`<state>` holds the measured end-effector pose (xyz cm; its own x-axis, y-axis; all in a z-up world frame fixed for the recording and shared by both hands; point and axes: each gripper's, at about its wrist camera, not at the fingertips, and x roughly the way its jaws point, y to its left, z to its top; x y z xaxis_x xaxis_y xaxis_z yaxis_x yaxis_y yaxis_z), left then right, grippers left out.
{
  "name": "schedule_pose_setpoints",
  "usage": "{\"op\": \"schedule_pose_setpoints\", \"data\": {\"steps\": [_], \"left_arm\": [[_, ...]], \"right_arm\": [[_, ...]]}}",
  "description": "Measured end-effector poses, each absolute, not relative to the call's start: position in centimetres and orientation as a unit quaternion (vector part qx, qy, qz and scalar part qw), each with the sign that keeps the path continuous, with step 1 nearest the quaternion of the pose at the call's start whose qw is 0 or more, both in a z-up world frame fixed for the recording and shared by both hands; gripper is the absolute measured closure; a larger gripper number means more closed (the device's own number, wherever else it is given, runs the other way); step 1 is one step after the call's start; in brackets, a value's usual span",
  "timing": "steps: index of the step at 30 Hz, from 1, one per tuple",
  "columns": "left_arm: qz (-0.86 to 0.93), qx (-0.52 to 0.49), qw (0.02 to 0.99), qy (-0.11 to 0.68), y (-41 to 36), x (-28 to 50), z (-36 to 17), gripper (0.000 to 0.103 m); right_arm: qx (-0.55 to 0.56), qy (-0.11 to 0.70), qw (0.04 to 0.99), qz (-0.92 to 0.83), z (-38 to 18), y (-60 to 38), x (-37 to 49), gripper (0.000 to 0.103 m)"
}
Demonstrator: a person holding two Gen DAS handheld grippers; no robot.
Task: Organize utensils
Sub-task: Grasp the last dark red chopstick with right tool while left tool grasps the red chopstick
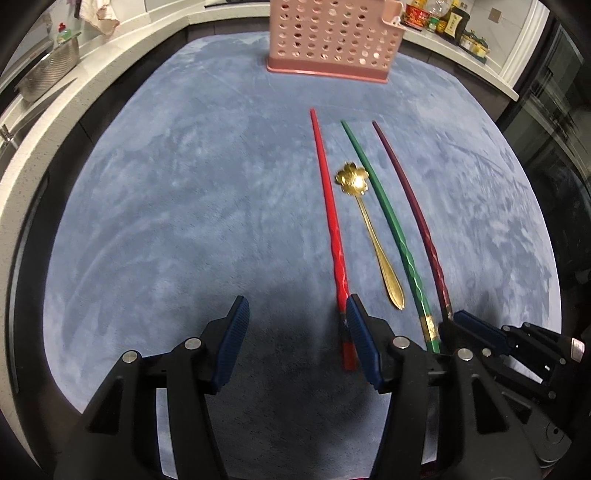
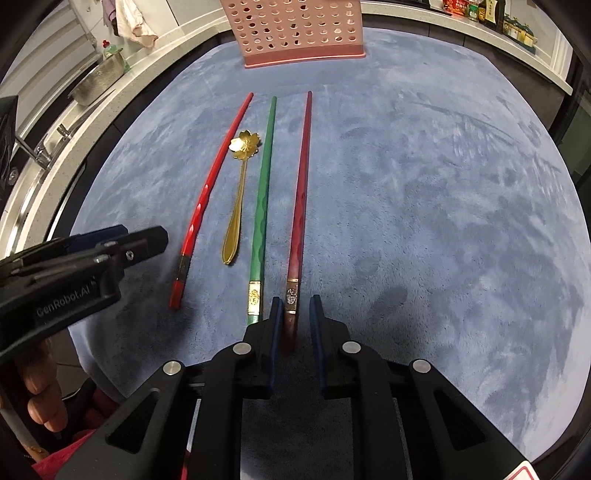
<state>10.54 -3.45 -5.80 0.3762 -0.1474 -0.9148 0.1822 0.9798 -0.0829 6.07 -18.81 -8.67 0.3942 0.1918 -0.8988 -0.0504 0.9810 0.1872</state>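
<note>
On the blue mat [image 1: 184, 221] lie a red chopstick [image 1: 330, 218] [image 2: 207, 188], a gold flower-bowl spoon [image 1: 373, 236] [image 2: 238, 199], a green chopstick [image 1: 384, 206] [image 2: 264, 184] and a dark red chopstick [image 1: 410, 199] [image 2: 301, 192], side by side. My left gripper [image 1: 295, 315] [image 2: 147, 238] is open; the red chopstick's thick end lies between its fingers, against the right one. My right gripper [image 2: 296, 306] [image 1: 458, 317] has narrow jaws around the dark red chopstick's thick end, with a gap showing on the right. The pink perforated basket [image 1: 328, 40] [image 2: 299, 33] stands at the mat's far edge.
A white counter rims the mat. On the left stand a metal colander [image 1: 48, 70] and a sink tap [image 2: 40, 147]; at the far right are bottles and jars [image 1: 439, 18]. A person's hand [image 2: 40, 391] holds the left gripper's handle.
</note>
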Motion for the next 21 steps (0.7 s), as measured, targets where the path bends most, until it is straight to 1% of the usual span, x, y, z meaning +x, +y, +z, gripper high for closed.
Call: {"op": "schedule_pose_setpoints", "data": {"steps": [7, 21], "left_arm": [[-0.109, 0.023, 0.819, 0.563, -4.0, 10.4, -6.6, 0.051], [-0.120, 0.025, 0.806, 0.579, -4.5, 10.4, -7.4, 0.052]], "right_arm": [[0.061, 0.546, 0.833, 0.068, -8.8, -18.8, 6.3, 0.096], [0.063, 0.546, 0.833, 0.068, -8.9, -18.9, 6.3, 0.096]]}}
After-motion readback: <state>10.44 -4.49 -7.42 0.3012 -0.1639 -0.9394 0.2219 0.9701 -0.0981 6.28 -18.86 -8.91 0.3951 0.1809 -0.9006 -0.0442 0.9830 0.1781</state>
